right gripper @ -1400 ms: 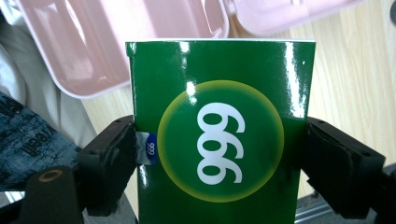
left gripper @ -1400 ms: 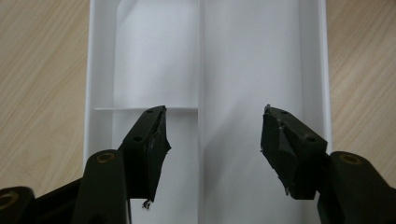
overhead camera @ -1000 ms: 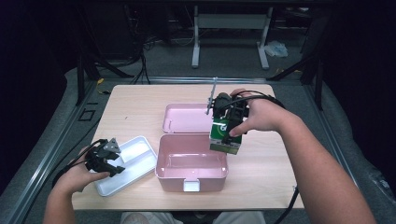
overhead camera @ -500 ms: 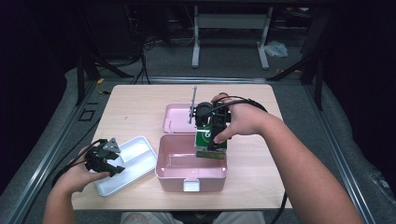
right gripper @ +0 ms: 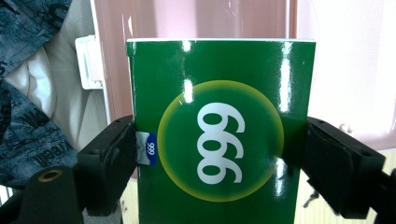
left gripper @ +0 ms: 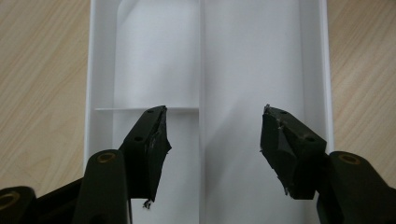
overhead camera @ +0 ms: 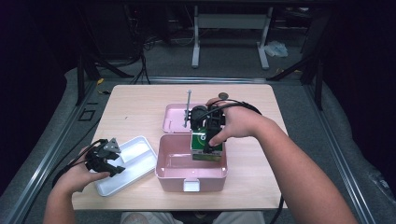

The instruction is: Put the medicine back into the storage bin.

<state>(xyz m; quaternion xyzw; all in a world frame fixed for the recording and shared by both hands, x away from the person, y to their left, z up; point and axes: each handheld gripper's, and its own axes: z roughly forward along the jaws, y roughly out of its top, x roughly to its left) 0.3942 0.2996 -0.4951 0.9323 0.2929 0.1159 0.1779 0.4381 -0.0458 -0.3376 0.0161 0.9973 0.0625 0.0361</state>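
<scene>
A green carton (right gripper: 219,135) printed "999" in a yellow circle sits between the jaws of my right gripper (right gripper: 219,158), which is shut on it. In the high view the carton (overhead camera: 204,147) hangs at the right end of the open pink box (overhead camera: 172,172), partly inside it, under my right gripper (overhead camera: 208,135). My left gripper (left gripper: 212,140) is open with nothing between its jaws, held just over the white divided tray (left gripper: 252,56). From above, that left gripper (overhead camera: 105,158) rests at the tray's (overhead camera: 135,154) left end.
The pink box's lid (overhead camera: 175,116) lies flat behind it. A thin grey rod (overhead camera: 188,107) stands up from the right gripper. A small round object (overhead camera: 223,96) lies near the table's far edge. Bare wooden table (overhead camera: 135,107) spreads at the back left.
My right gripper has carried the green carton left and down, from above the box's right rim into its right end. The left gripper has stayed over the white tray.
</scene>
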